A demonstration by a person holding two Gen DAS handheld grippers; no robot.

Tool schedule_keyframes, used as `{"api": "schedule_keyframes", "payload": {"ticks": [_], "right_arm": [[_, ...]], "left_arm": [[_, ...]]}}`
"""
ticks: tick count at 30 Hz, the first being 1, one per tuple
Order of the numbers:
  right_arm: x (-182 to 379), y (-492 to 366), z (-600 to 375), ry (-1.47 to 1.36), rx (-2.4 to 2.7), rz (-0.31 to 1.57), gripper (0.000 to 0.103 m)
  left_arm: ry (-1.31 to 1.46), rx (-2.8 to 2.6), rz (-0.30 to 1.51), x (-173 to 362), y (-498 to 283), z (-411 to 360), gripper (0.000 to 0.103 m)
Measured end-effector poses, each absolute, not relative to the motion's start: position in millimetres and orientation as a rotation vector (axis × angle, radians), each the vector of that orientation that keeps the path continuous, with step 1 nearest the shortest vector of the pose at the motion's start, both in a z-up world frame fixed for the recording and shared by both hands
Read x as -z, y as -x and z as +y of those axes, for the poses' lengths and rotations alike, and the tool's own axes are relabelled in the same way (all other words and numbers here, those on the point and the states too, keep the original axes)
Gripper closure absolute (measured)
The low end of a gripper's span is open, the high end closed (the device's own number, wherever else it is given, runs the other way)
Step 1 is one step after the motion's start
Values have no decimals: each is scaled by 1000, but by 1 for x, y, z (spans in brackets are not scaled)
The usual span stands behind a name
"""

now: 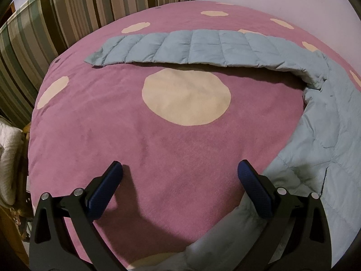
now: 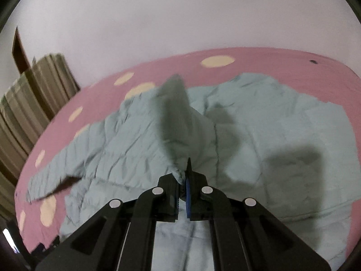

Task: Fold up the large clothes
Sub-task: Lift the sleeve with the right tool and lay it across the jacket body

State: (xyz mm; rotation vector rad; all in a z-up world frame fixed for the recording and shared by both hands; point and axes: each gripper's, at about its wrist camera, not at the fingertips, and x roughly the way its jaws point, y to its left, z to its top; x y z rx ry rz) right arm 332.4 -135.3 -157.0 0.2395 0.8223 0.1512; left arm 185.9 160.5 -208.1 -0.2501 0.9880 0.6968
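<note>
Right claw (image 2: 183,180) pinches blue jacket (image 2: 126,149) fold.

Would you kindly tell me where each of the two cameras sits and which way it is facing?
Left wrist: on the left hand-held gripper, open over the pink dotted blanket, looking across to the jacket's sleeve and a striped cushion.
Right wrist: on the right hand-held gripper, shut on a raised fold of the blue jacket, facing the wall.
Shared: the jacket, the blanket, the cushion.
</note>
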Motion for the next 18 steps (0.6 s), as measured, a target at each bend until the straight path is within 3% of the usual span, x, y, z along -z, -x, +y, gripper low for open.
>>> {"api": "schedule_keyframes", "payload": {"ticks": [13, 16, 18], "right_arm": [[193, -349, -85, -137, -188, 964, 98], [197, -351, -77, -97, -176, 976, 95], [195, -350, -75, -85, -179, 969, 86]], "left_arm": [[261, -691, 984, 209, -185, 161, 2], [262, -690, 984, 209, -185, 162, 2], [261, -690, 983, 209, -185, 161, 2]]}}
